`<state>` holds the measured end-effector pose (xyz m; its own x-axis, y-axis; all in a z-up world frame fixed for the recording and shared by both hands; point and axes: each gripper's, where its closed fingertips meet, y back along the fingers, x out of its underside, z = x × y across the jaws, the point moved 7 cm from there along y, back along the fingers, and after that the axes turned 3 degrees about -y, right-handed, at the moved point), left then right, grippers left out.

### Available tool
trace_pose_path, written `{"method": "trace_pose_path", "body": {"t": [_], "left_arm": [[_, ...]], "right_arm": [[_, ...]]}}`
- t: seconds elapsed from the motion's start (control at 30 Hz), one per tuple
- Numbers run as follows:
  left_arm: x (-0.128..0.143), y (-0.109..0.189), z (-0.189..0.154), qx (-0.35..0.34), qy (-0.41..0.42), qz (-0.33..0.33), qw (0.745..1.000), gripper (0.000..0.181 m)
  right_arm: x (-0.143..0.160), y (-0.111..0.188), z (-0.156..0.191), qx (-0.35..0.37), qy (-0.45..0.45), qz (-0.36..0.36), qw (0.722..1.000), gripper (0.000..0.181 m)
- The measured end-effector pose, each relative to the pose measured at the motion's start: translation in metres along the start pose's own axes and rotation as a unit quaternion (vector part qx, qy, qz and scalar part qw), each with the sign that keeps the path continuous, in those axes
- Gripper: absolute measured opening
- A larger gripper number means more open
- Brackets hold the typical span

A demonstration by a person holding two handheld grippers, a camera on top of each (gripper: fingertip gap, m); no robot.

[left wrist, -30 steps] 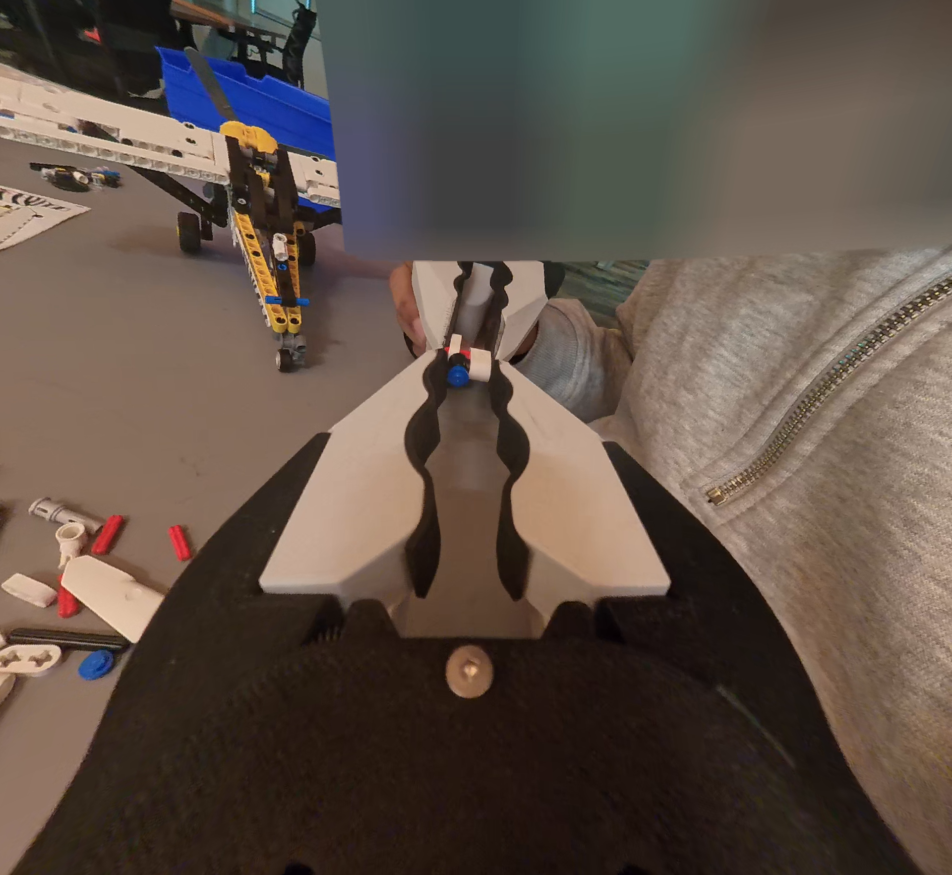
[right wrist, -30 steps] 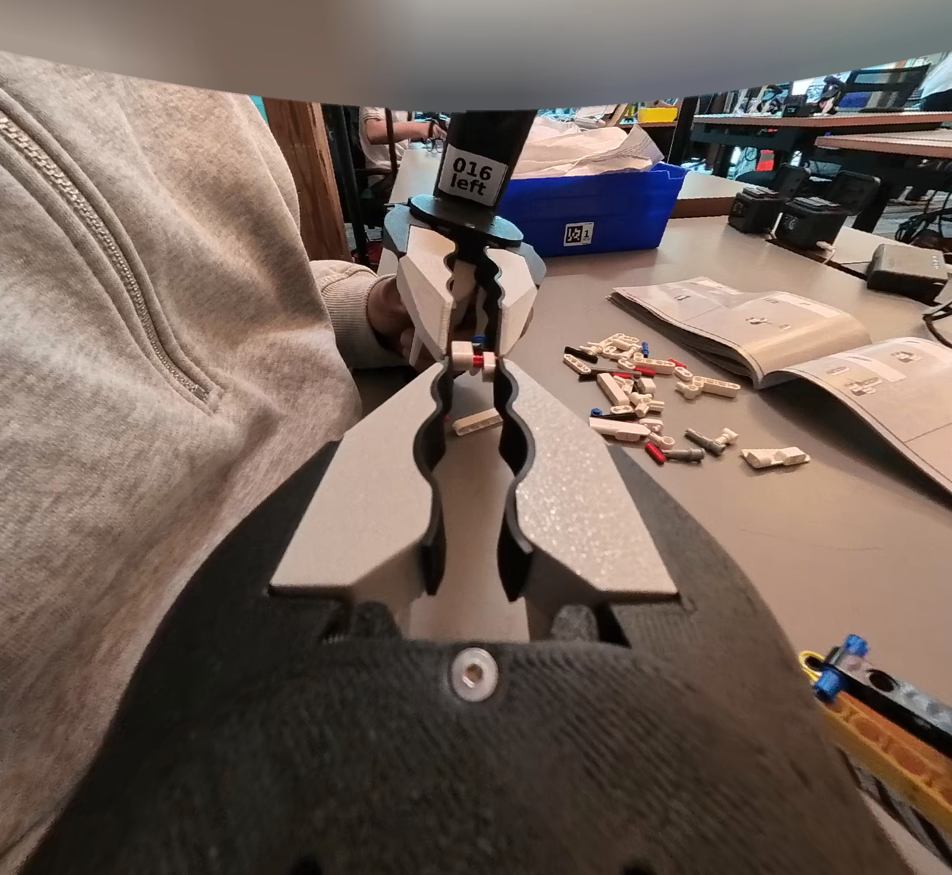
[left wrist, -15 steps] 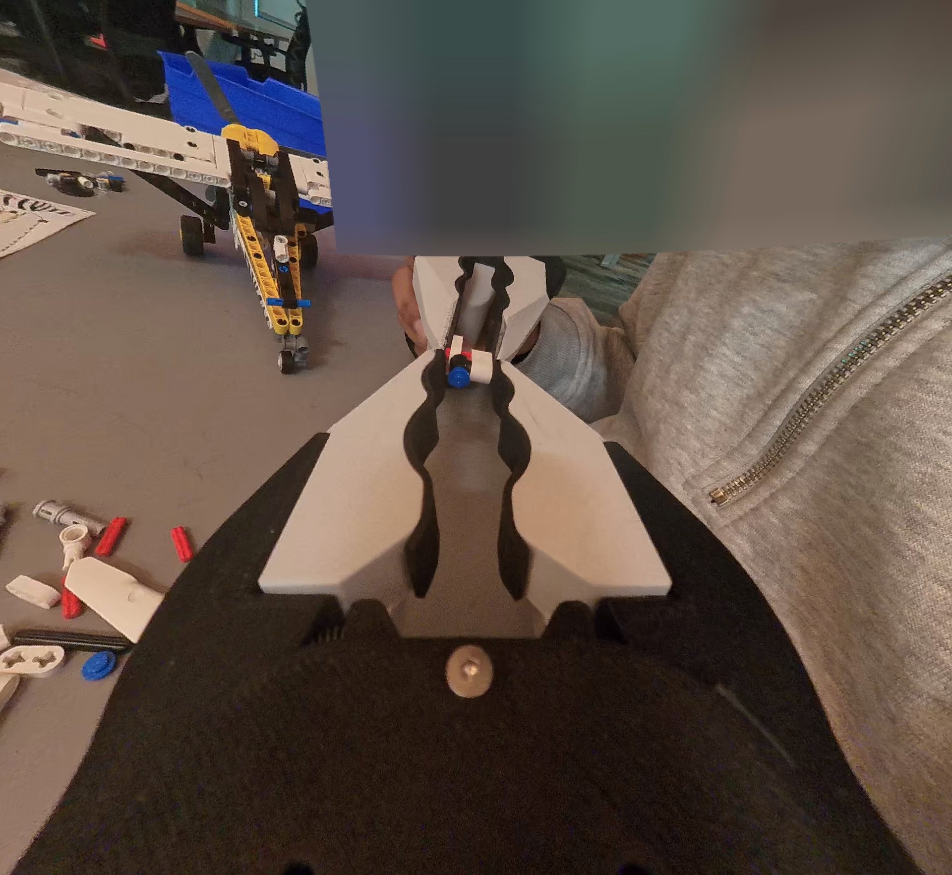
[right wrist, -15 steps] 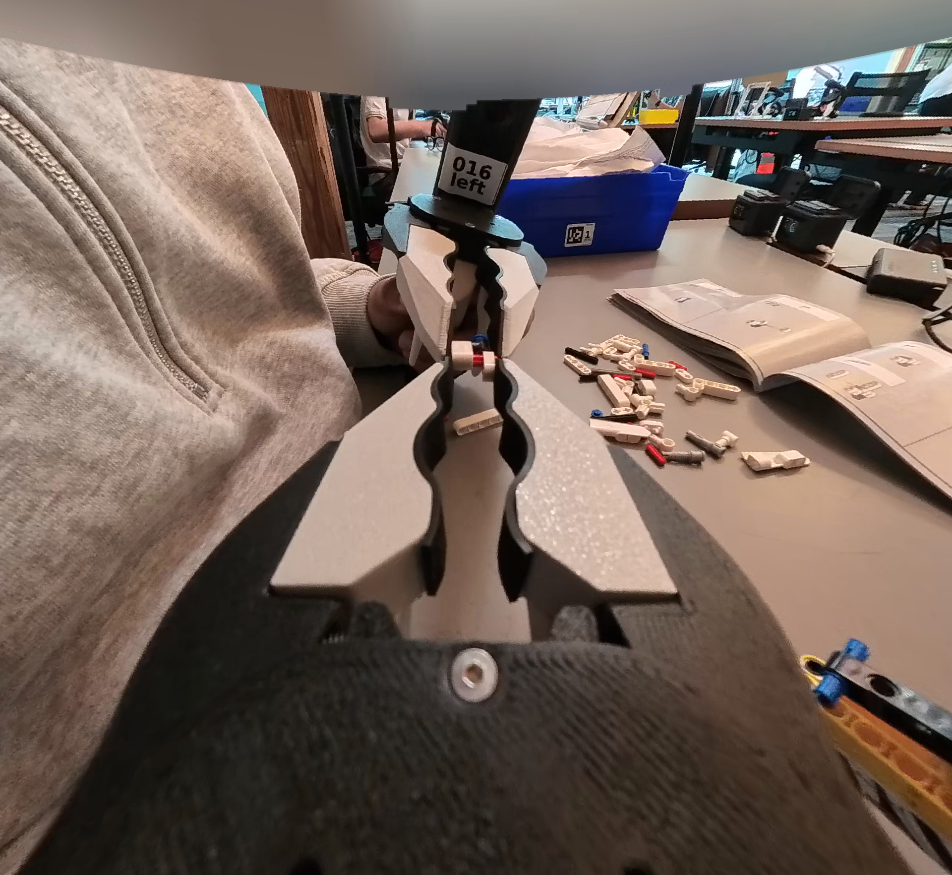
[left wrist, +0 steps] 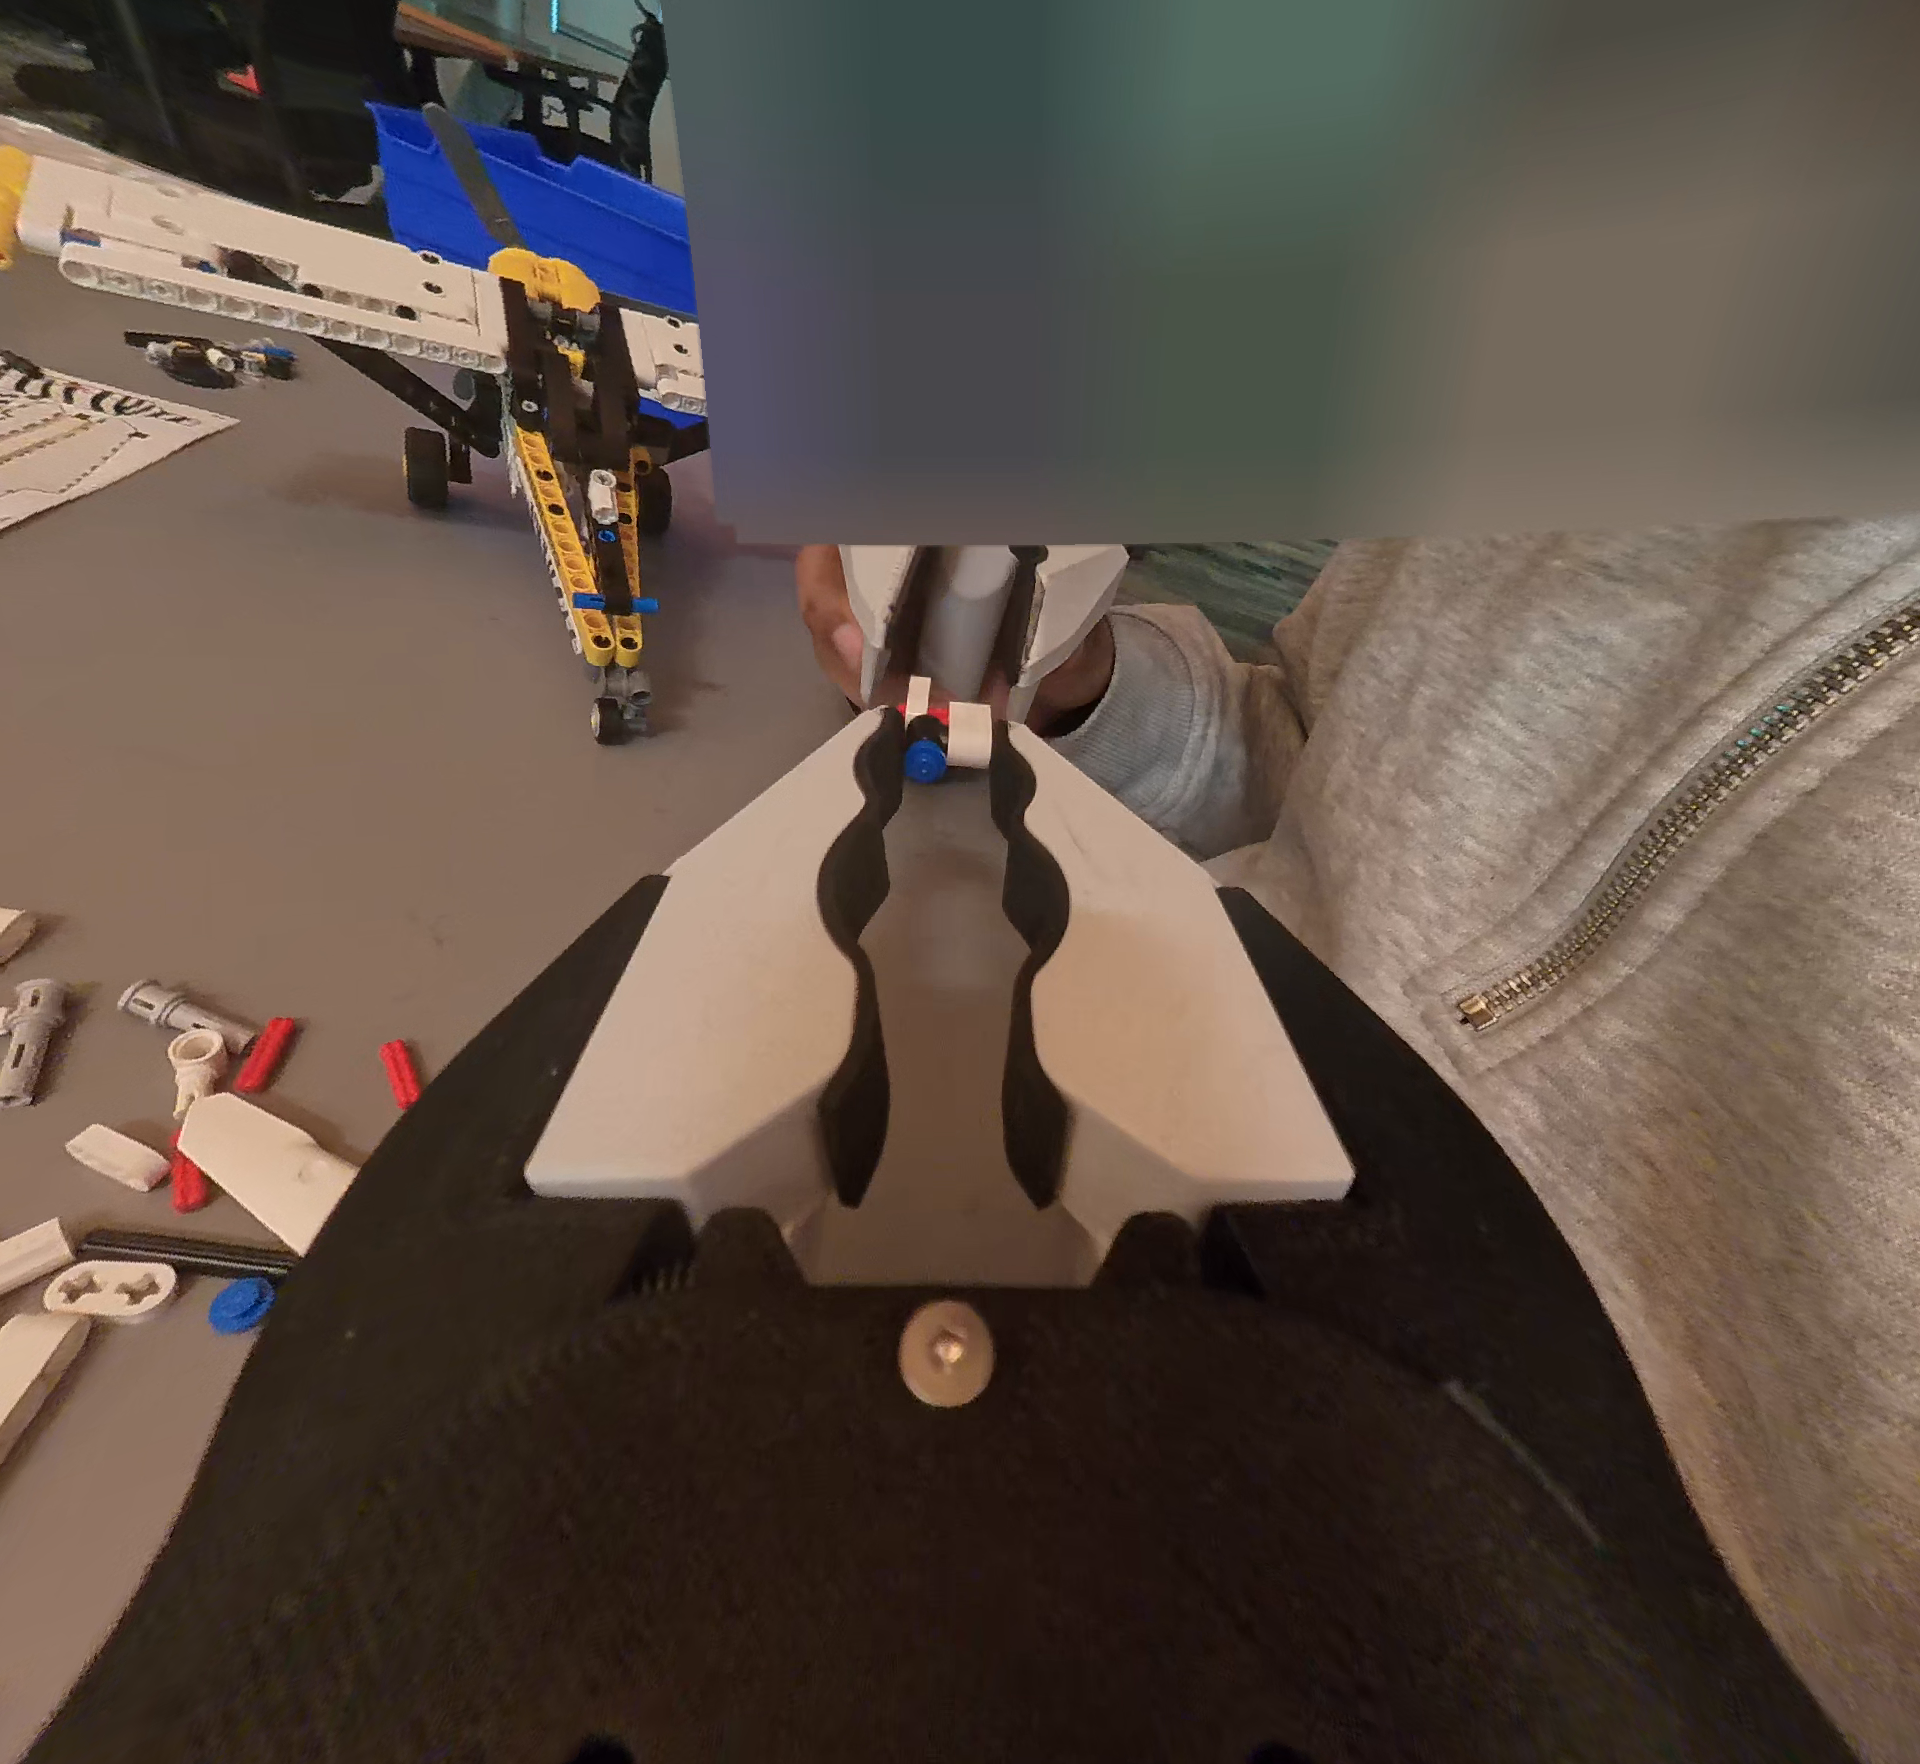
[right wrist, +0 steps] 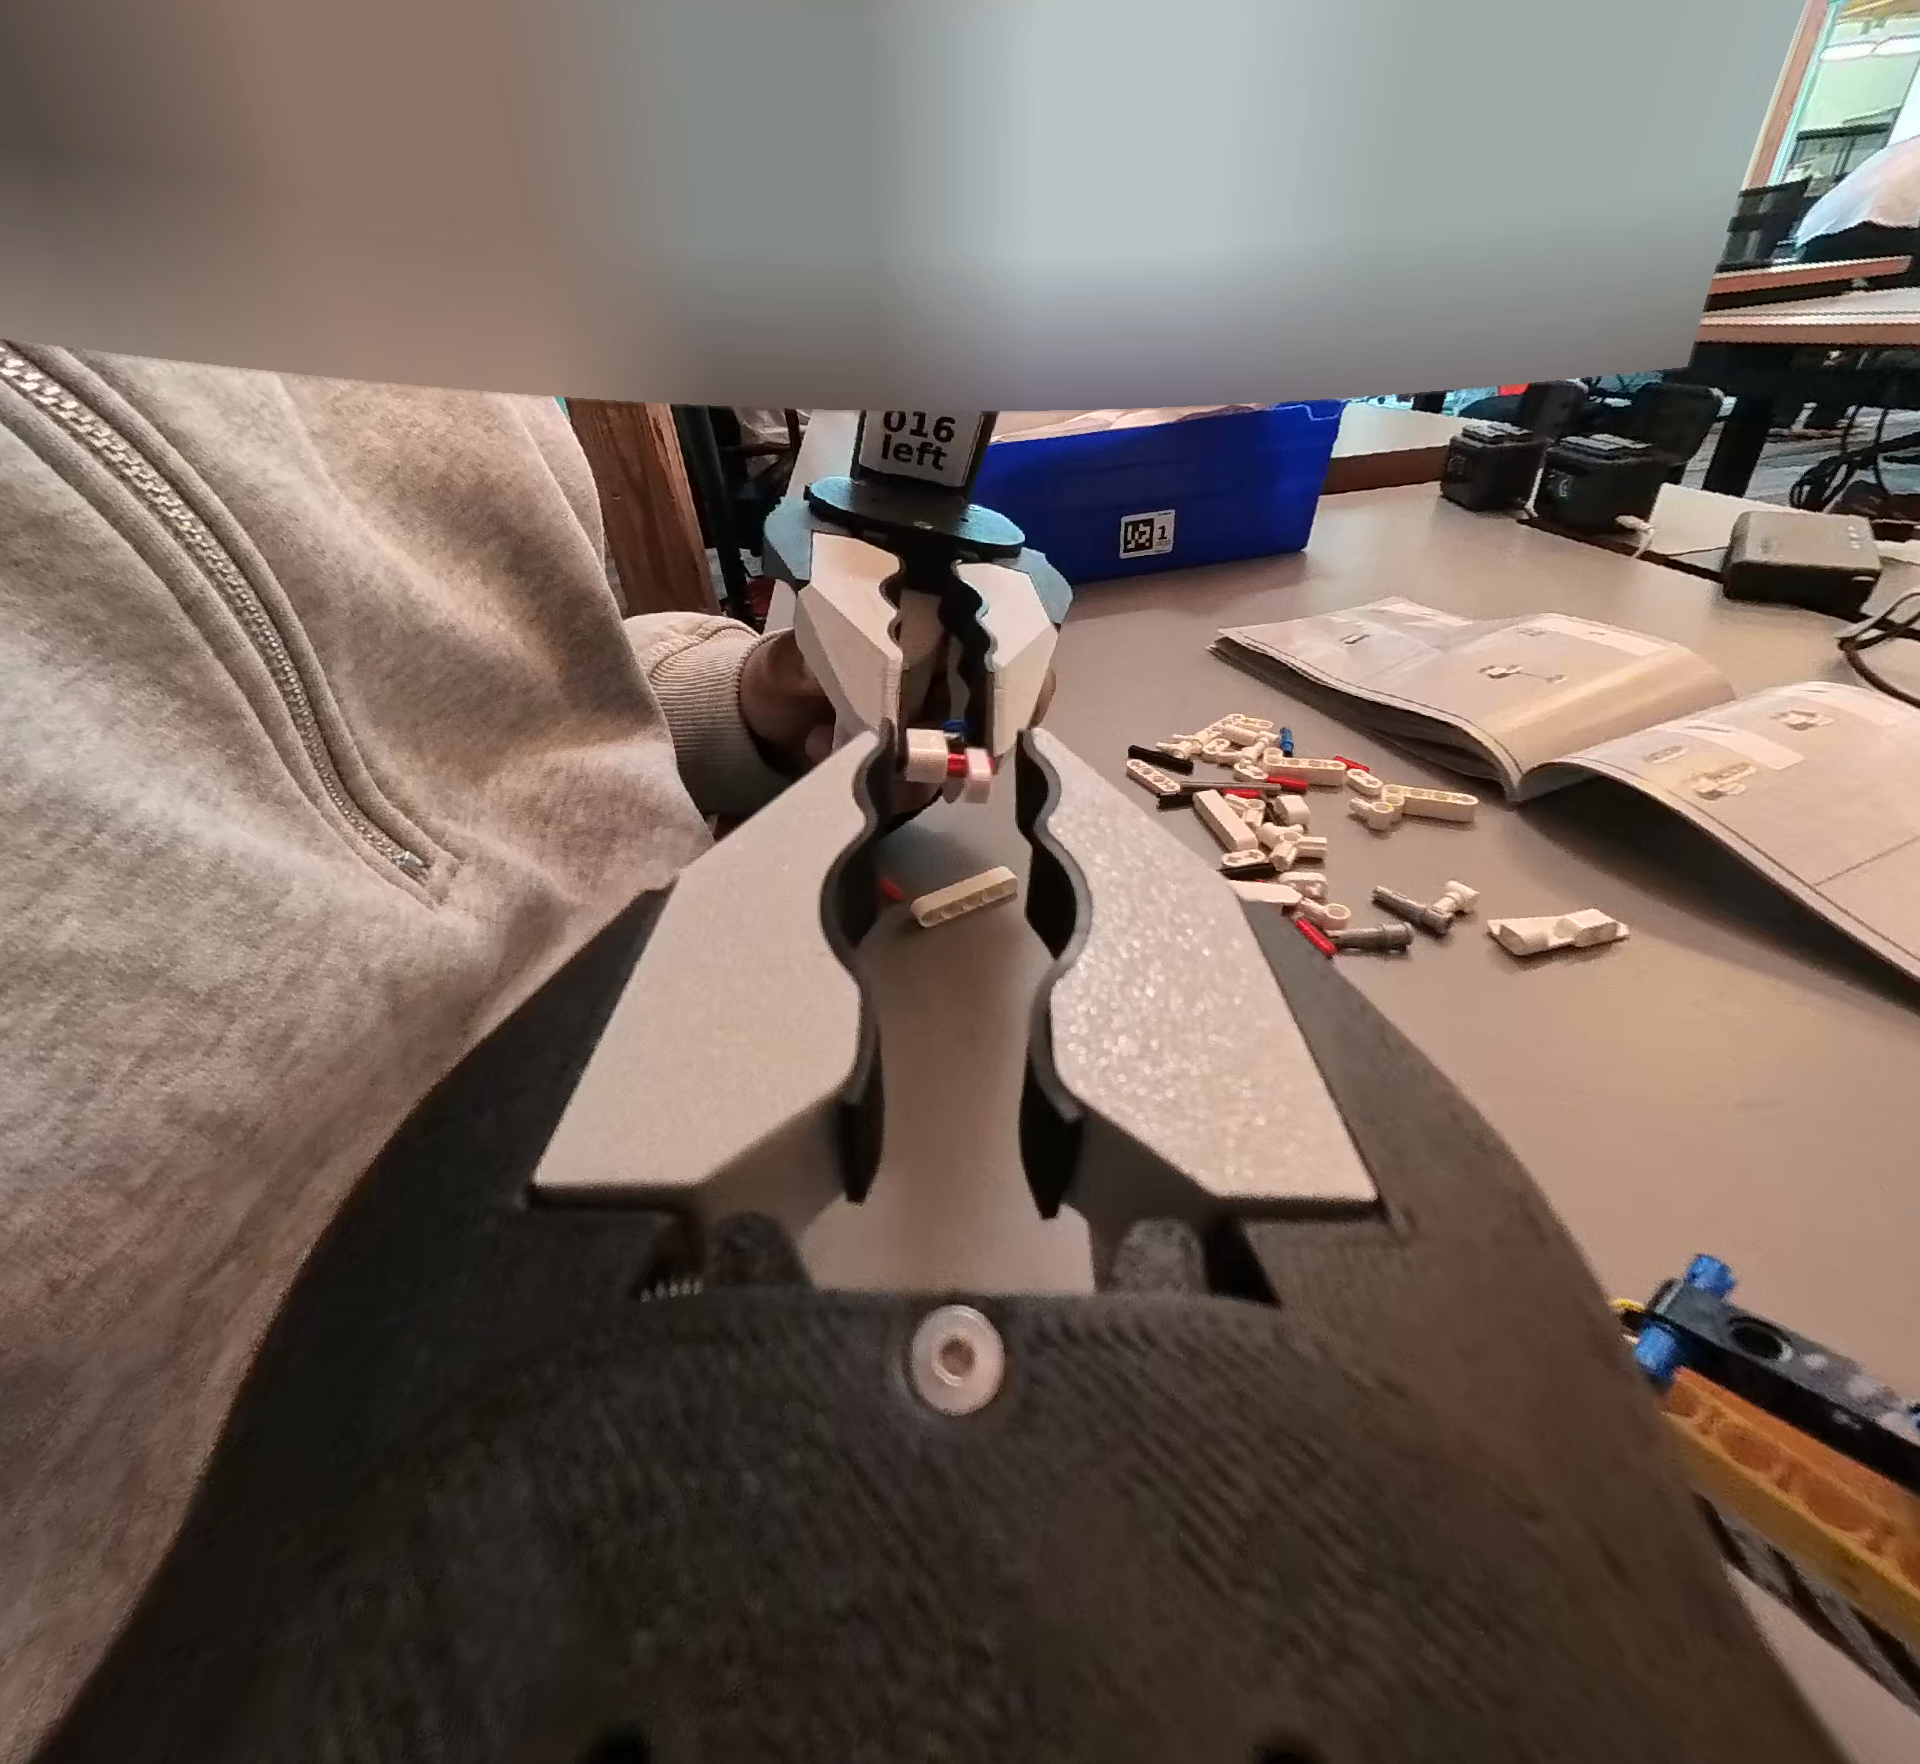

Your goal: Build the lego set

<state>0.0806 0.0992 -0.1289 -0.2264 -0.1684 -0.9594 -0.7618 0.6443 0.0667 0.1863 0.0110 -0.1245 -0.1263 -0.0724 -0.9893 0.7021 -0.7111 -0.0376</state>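
Note:
A small assembly of white connectors, a red axle and a blue pin hangs above the grey table. My left gripper is shut on it. In the right wrist view the same assembly hangs tilted at the tips of the left gripper. My right gripper faces it tip to tip. Its jaws stand open around the assembly, with a gap on the right side. The right gripper also shows in the left wrist view, just beyond the assembly.
A partly built white, yellow and black model stands far left before a blue bin. Loose pieces, a white beam and an open booklet lie on the table. A grey hoodie is close by.
My right gripper's jaws have widened and no longer pinch the assembly. The assembly now sits tilted in the left gripper. The left gripper's grip is unchanged.

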Motion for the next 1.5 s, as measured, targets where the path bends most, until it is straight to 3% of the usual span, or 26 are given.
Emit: {"method": "trace_pose_path", "body": {"t": [0.77, 1.5], "left_arm": [[0.0015, -0.0016, -0.0013, 0.003, -0.005, 0.009, 1.0, 0.014], [0.0007, -0.0016, -0.0016, 0.009, 0.0, 0.003, 1.0, 0.015]], "right_arm": [[0.0044, -0.0048, 0.0043, -0.011, -0.014, 0.046, 0.999, 0.014], [0.0026, -0.0044, 0.005, -0.034, -0.035, 0.028, 0.998, 0.01]]}}
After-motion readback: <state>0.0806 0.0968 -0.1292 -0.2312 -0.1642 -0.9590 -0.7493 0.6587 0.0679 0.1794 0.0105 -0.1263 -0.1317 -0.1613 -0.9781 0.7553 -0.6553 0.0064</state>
